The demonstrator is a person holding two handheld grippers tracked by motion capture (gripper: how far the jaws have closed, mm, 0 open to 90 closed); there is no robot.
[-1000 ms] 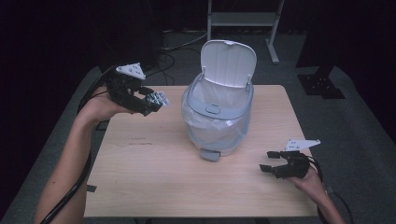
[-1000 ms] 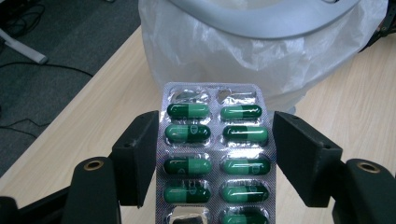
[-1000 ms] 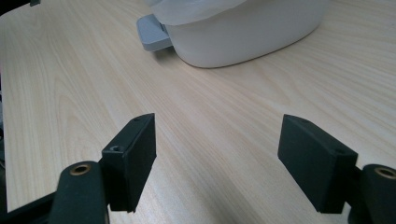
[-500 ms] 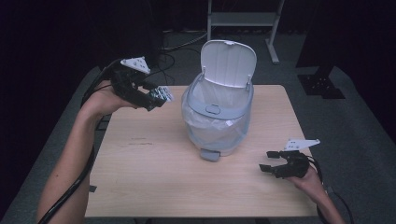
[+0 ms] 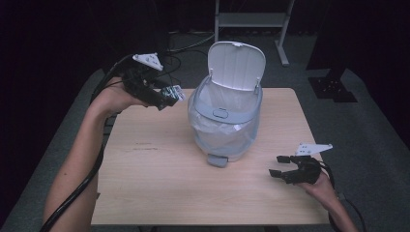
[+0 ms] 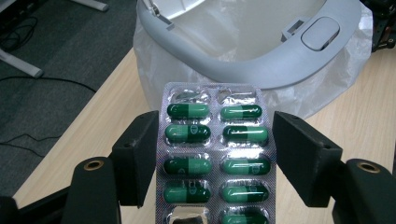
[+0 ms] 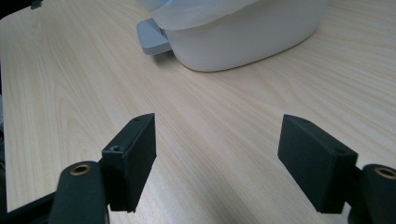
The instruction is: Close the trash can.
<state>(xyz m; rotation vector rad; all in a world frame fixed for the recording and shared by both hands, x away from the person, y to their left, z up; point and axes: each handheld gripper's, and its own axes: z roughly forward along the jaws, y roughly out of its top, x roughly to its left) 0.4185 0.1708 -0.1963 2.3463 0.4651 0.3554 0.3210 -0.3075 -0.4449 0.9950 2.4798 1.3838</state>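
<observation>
High view: the left tool (image 5: pixel 170 95) holds the pill pack (image 5: pixel 175 92) in the air beside the open bin (image 5: pixel 226 116), not yet over it; dropping remains. Left gripper view: jaws clenched on the pack. Right gripper view: the right tool (image 7: pixel 219 154) is released over the desk (image 7: pixel 70 79)

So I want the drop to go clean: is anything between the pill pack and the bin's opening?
Nothing visible is. The left gripper holds the pill pack just short of the bin; its lid stands tipped back and the lined mouth is open. The right gripper sits apart near the table's right edge.
</observation>
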